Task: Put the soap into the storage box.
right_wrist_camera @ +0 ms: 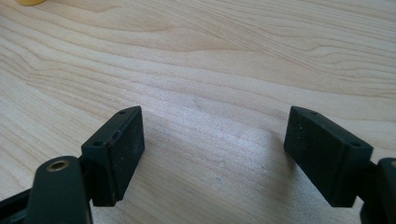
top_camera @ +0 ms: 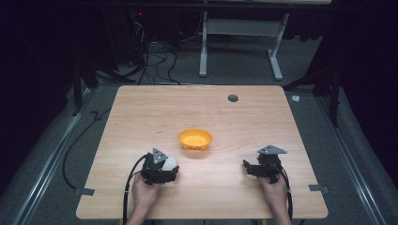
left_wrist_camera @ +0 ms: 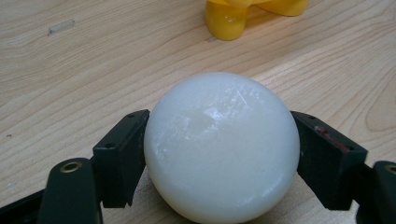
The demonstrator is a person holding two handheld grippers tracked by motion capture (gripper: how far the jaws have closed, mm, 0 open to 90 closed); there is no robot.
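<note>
A white ball (left_wrist_camera: pixel 222 144) rests on the wooden table (top_camera: pixel 155 112), and both black jaws of my left gripper (left_wrist_camera: pixel 219 156) press against its sides. From above, the ball (top_camera: pixel 172 162) lies just left of and nearer than a yellow bowl (top_camera: pixel 195 139), with the left gripper (top_camera: pixel 168 169) around it. The bowl's base (left_wrist_camera: pixel 229 18) stands beyond the ball in the left gripper view. My right gripper (top_camera: pixel 248 168) sits low over the table near the front right; its jaws (right_wrist_camera: pixel 212 154) stand wide apart over bare wood.
A round grey grommet (top_camera: pixel 233 98) is set into the table's far edge. A sliver of the yellow bowl (right_wrist_camera: pixel 30 2) shows at the top left of the right gripper view. Beyond the table are cables (top_camera: pixel 155 56) and a white desk frame (top_camera: pixel 203 47).
</note>
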